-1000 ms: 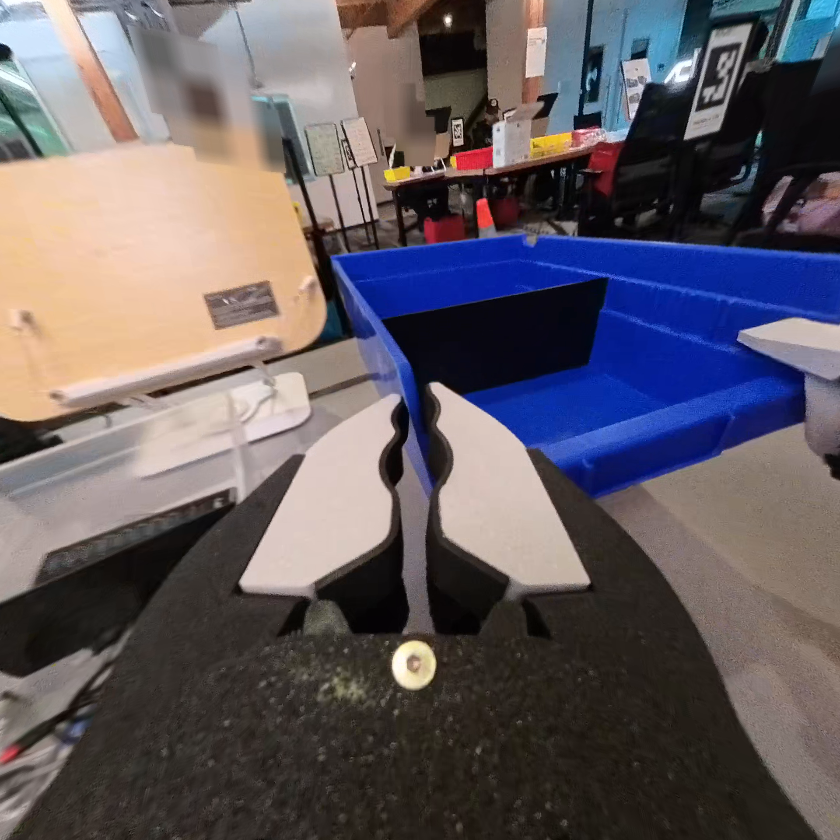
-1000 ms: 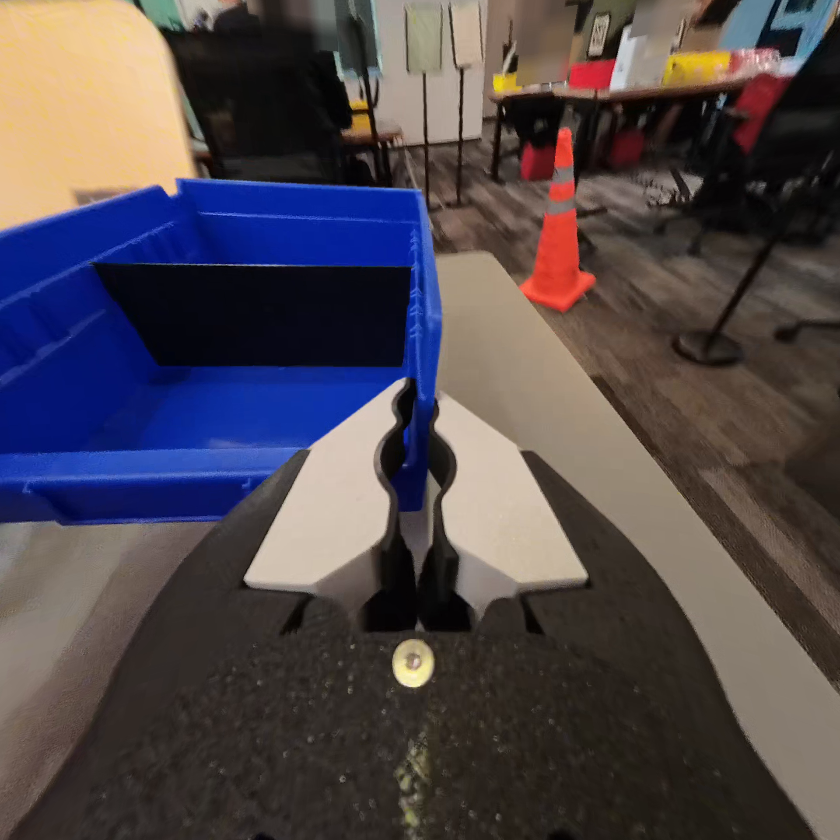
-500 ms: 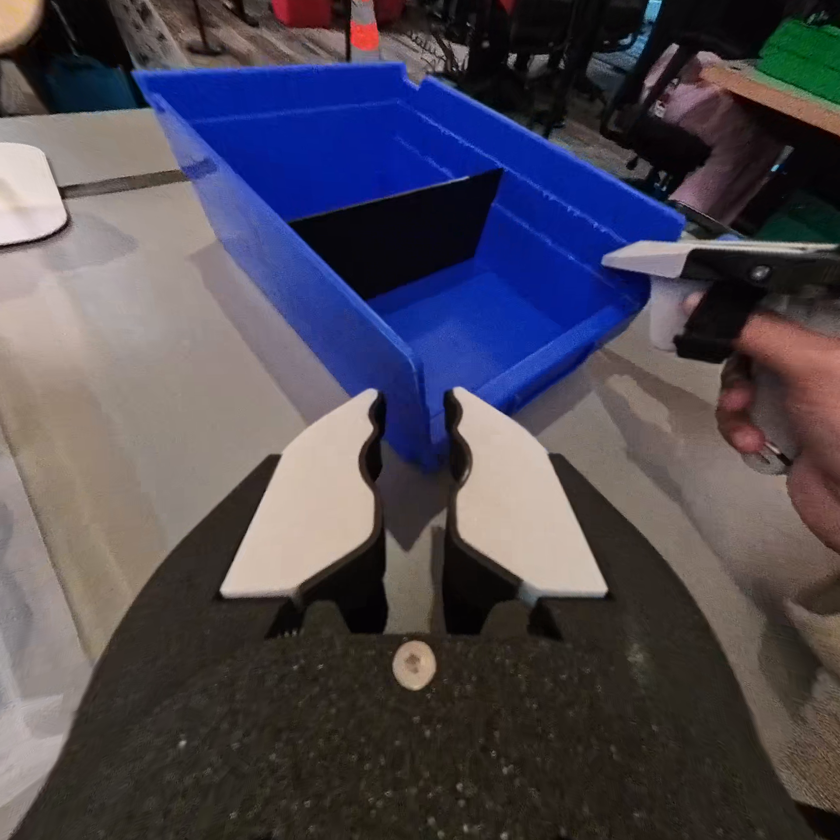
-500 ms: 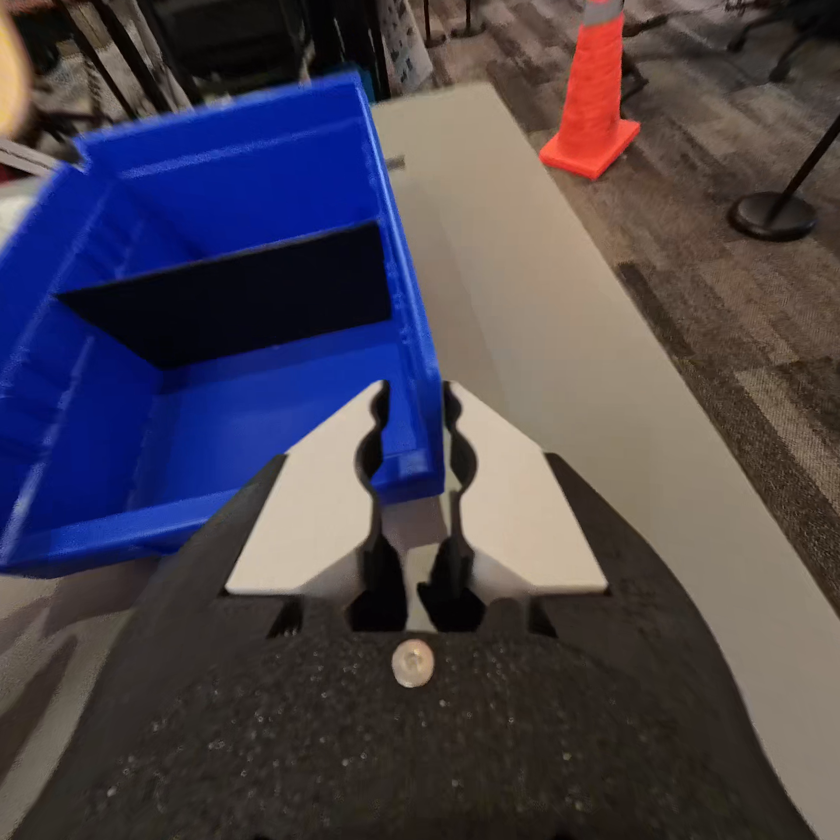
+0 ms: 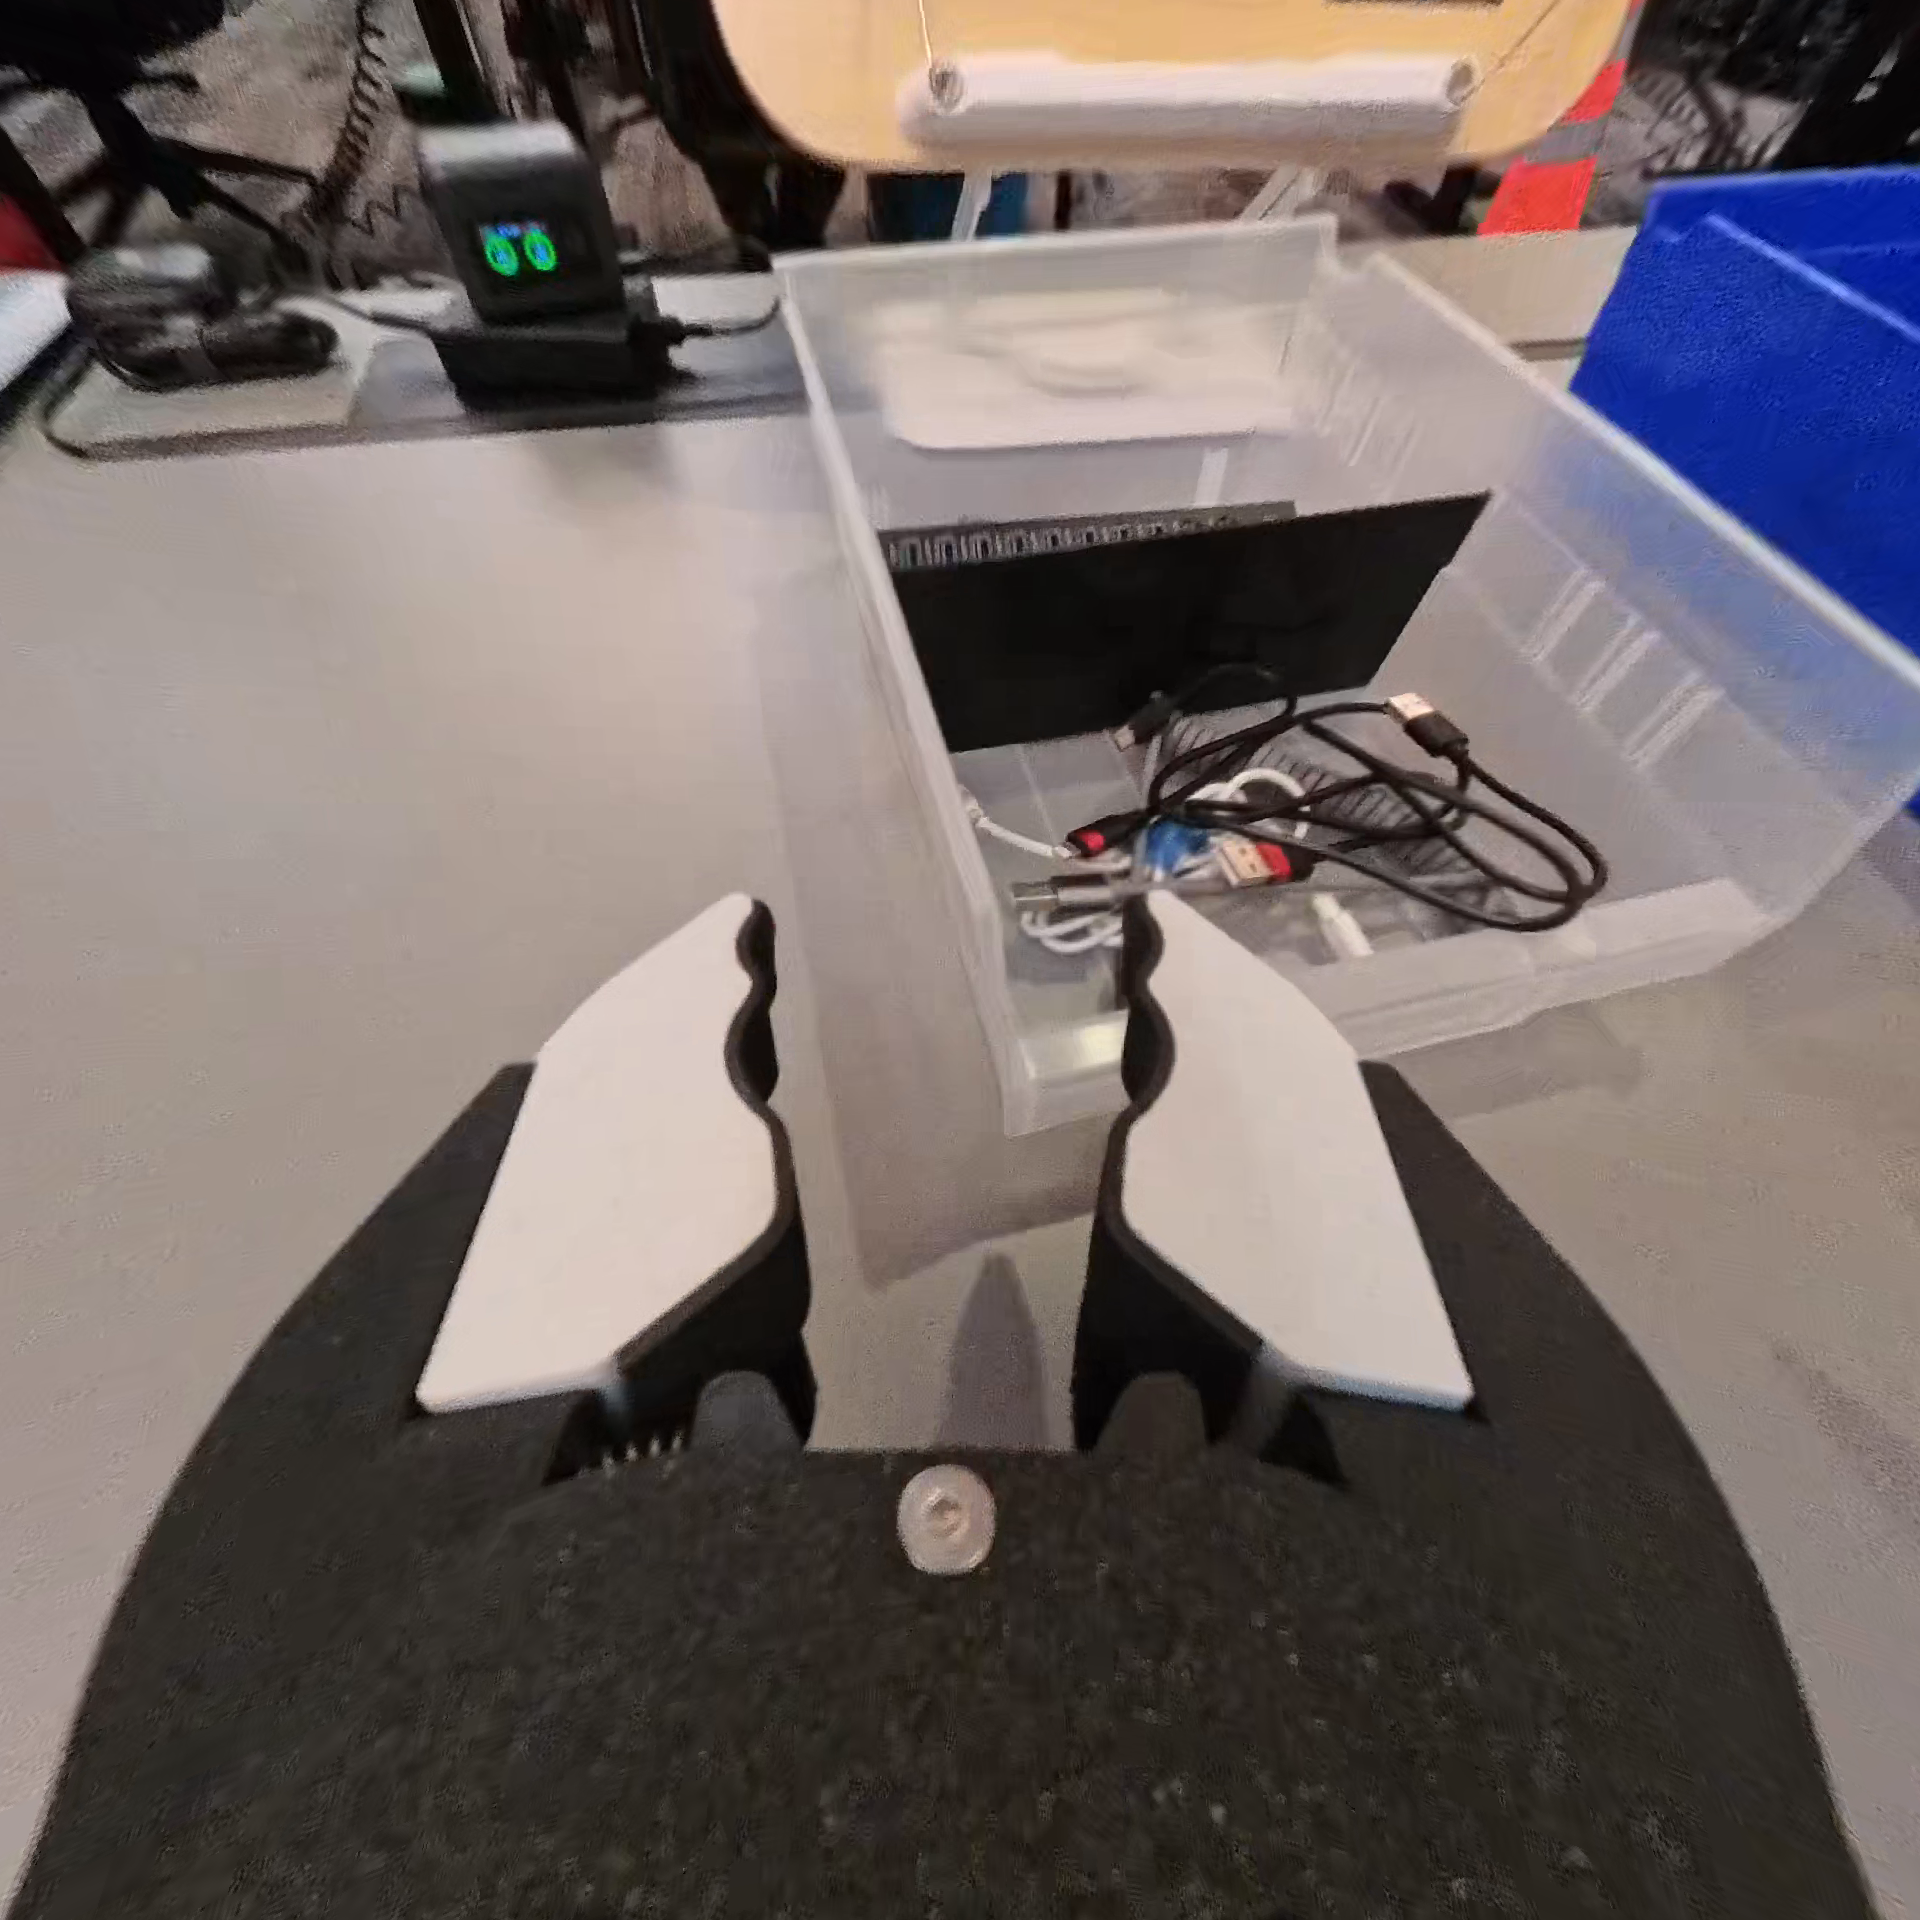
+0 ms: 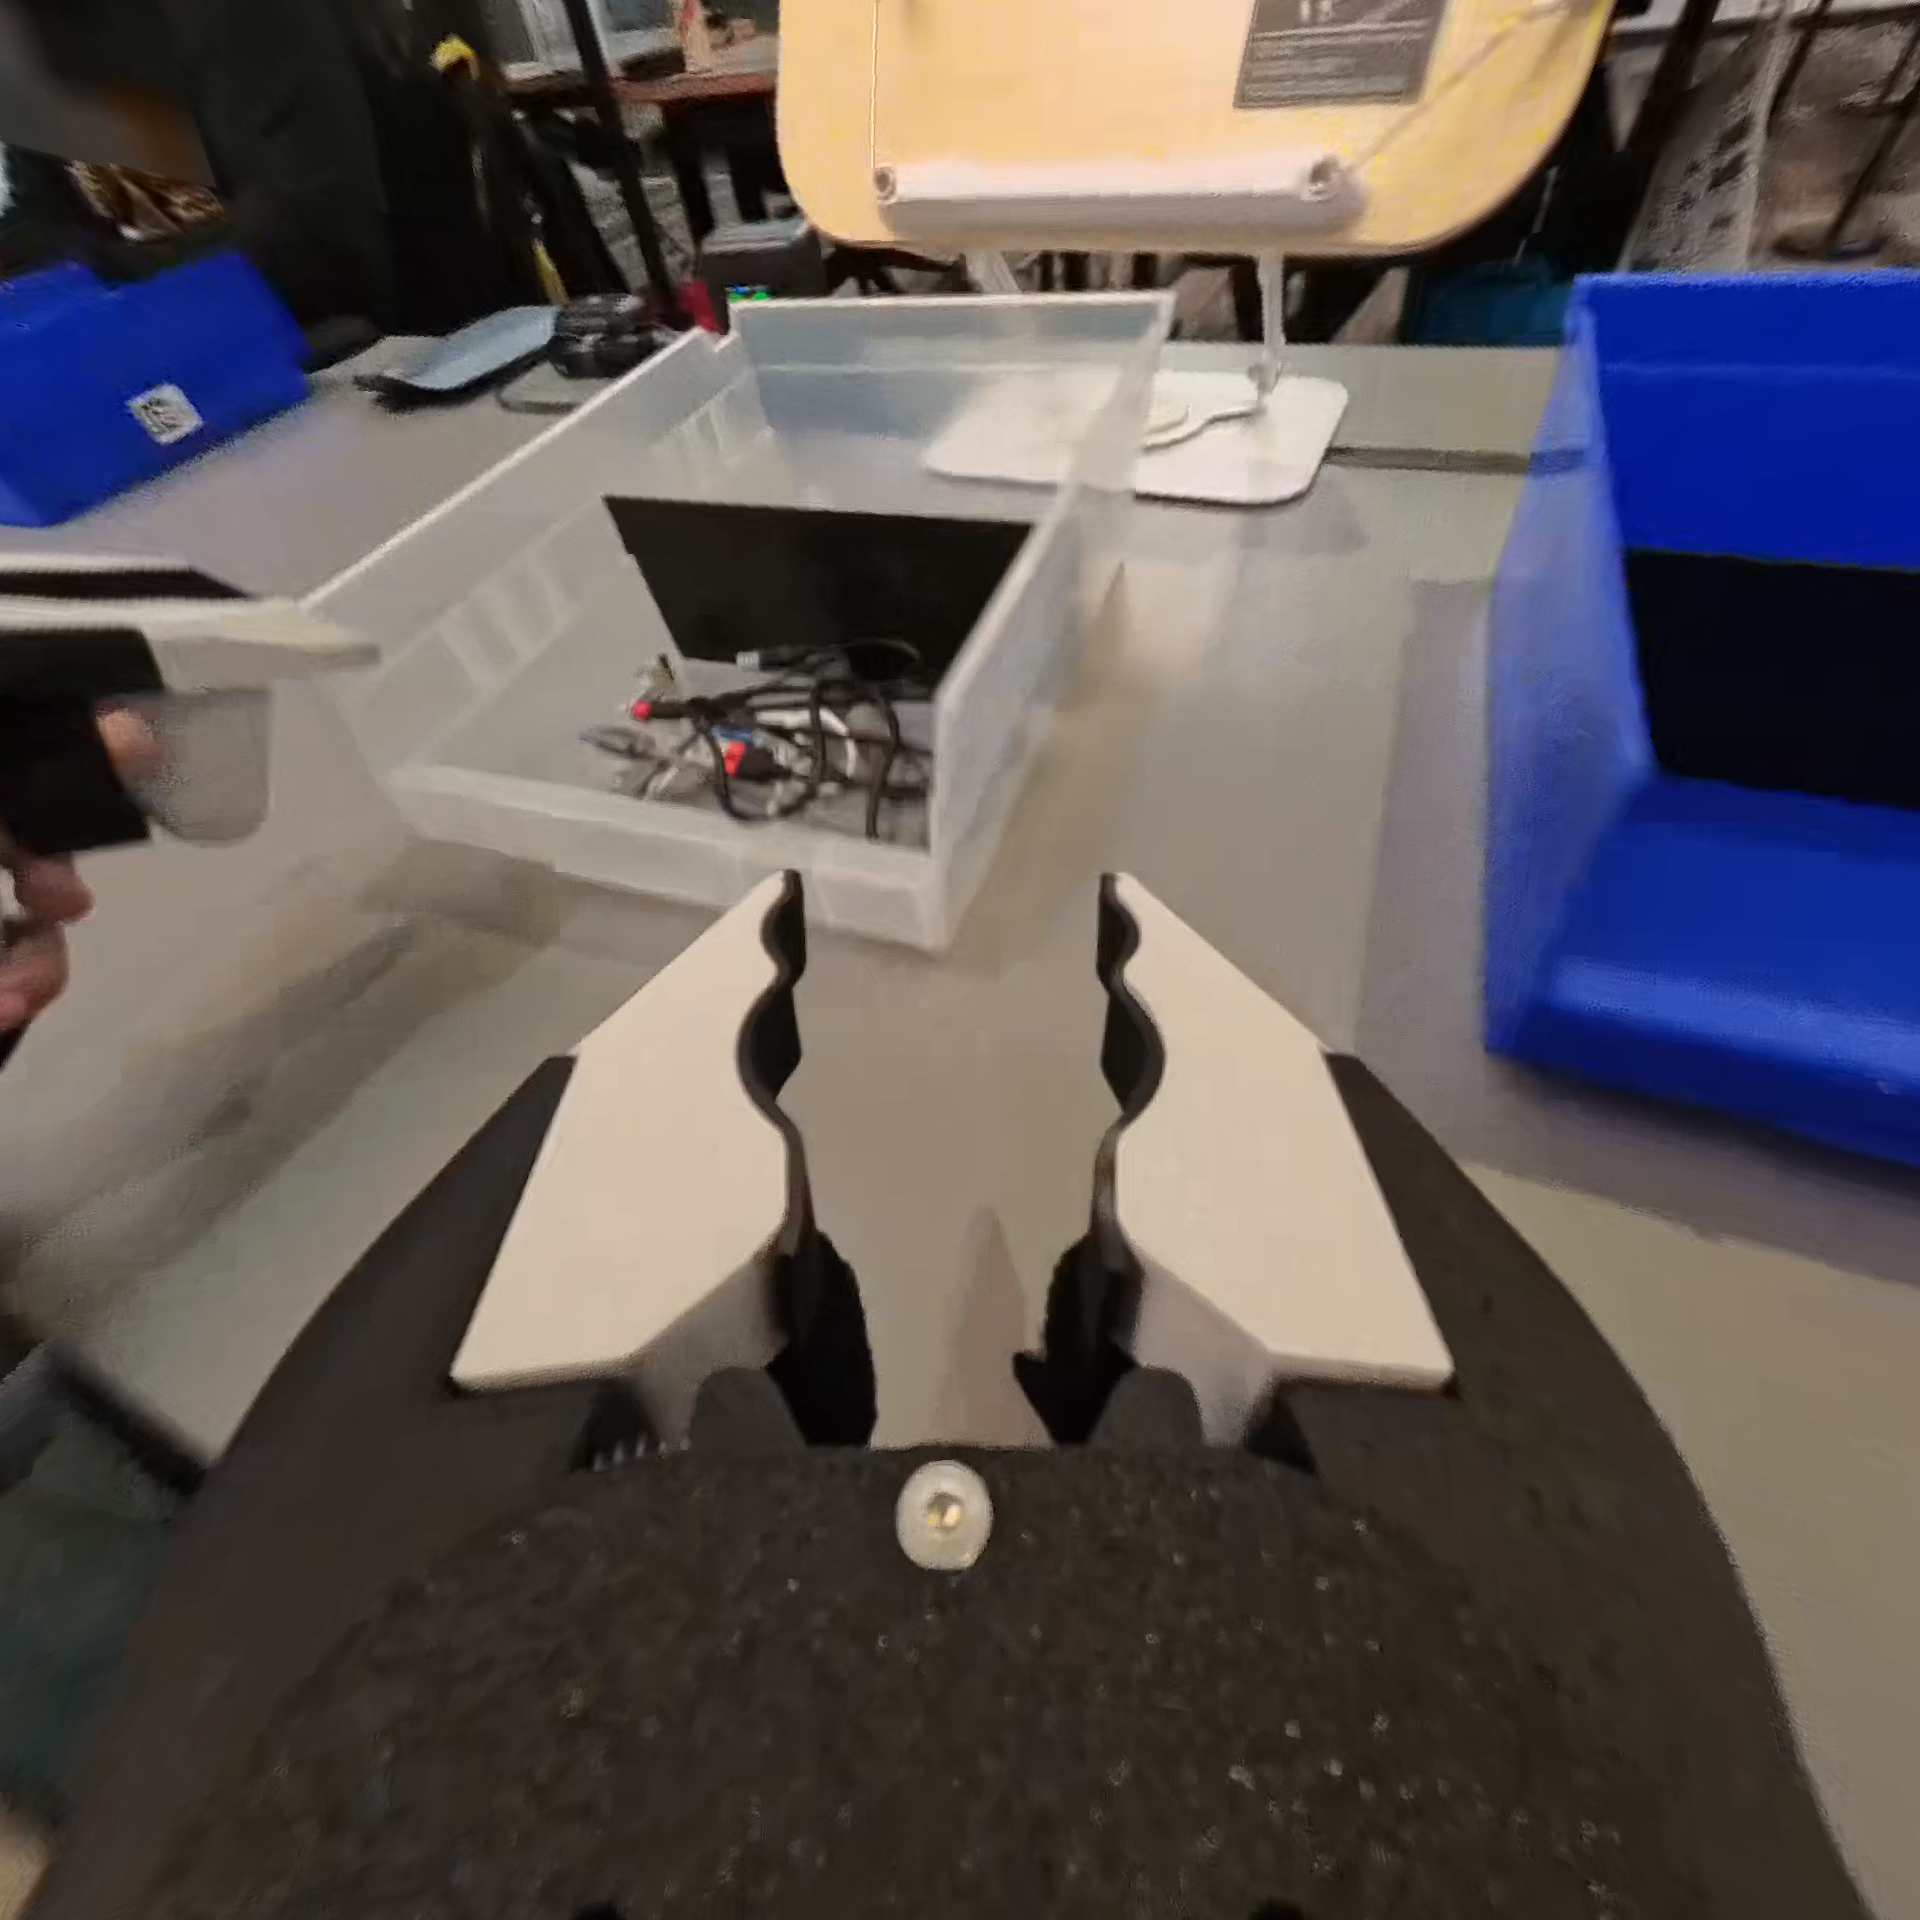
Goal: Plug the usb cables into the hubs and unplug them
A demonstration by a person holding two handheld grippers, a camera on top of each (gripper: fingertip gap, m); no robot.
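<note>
A clear plastic bin [image 5: 1621,665] stands on the grey table, split by a black divider [image 5: 1174,623]. Its near compartment holds a tangle of USB cables [image 5: 1351,810], black, white and red-tipped. I see no hub. My left gripper [image 5: 948,914] is open and empty, just in front of the bin's near left corner. In the right wrist view the same bin [image 6: 499,613] and cables [image 6: 769,748] lie ahead. My right gripper [image 6: 948,894] is open and empty, short of the bin's near right corner. The left gripper [image 6: 208,644] shows at that view's left edge.
A blue bin [image 5: 1787,343] stands right of the clear one, also in the right wrist view [image 6: 1714,935]. A wooden board on a white stand [image 6: 1184,114] rises behind. A black device with a lit screen [image 5: 520,249] and another blue bin [image 6: 135,374] sit at far left.
Both grippers swung from the blue bin to face the clear bin with the cables. Both have opened from nearly shut to wide open.
</note>
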